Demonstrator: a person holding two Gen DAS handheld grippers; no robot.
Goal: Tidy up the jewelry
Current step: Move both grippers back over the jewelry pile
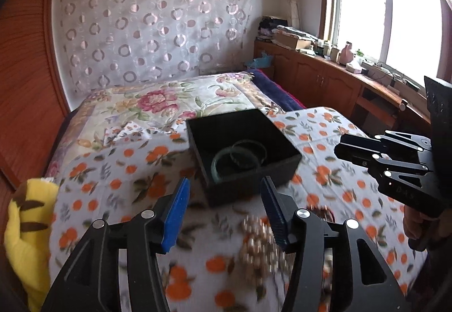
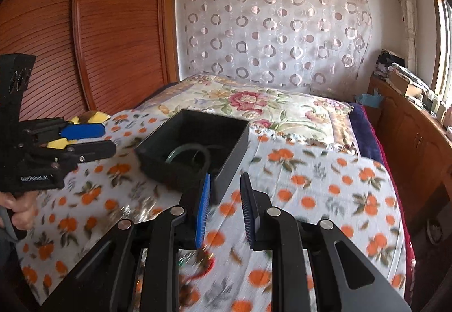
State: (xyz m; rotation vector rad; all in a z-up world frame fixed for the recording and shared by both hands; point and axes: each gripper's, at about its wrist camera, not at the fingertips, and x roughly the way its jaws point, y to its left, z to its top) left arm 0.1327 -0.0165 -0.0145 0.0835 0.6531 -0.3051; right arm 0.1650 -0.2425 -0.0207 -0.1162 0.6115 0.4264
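Bed [image 1: 325,142], orange-print sheet. Black box [image 1: 243,153] at frame center holds green bangles [image 1: 234,162]. Bead bracelet [image 1: 260,244], blurred, lies on the sheet at lower center. Left tongs [image 1: 224,210] open wide, empty; right tongs [image 2: 224,210] partly open, empty, over red-corded jewelry [image 2: 203,269].

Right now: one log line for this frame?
left gripper: open, empty | right gripper: open, empty | black box: two bangles inside | bead bracelet: on bedspread, unpicked
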